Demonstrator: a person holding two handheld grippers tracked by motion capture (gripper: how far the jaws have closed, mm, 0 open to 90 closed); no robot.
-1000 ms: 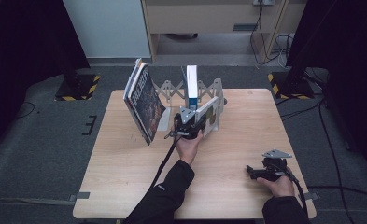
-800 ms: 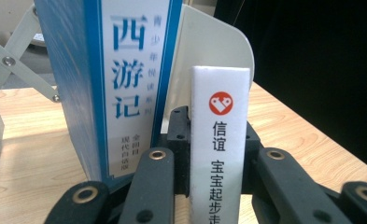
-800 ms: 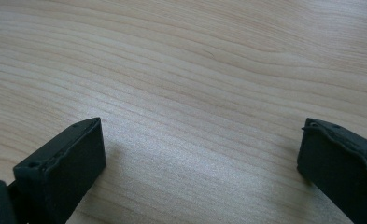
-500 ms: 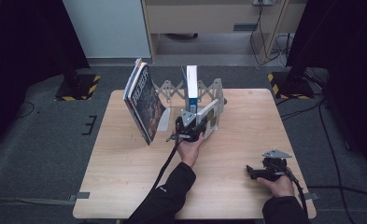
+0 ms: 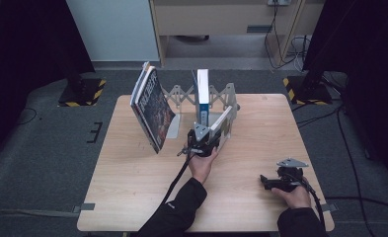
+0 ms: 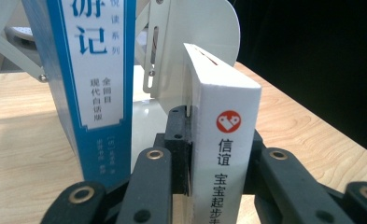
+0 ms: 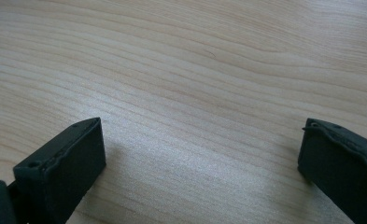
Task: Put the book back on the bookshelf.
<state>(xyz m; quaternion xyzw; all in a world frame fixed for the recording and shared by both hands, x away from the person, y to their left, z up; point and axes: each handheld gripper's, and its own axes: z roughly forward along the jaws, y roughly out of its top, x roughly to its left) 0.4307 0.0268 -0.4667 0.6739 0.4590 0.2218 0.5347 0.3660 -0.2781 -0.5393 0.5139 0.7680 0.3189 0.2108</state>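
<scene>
White book (image 6: 224, 140) clamped in left hand-held gripper (image 5: 205, 139), leaning on rack plate (image 6: 204, 32) just ahead, blue book (image 6: 97, 70) upright beside. Unmoved since a second ago; likely not yet seated upright. Right hand-held gripper (image 7: 200, 154) apart over desk (image 7: 195, 56).

High view overlooks table (image 5: 132, 197); gripper views close, perhaps low.

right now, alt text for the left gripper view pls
The left tongs grip a white book by its spine, which carries a red round logo and Chinese characters. Beside it a blue-and-white book stands upright, with a white metal bookend behind on a wooden table.
</scene>
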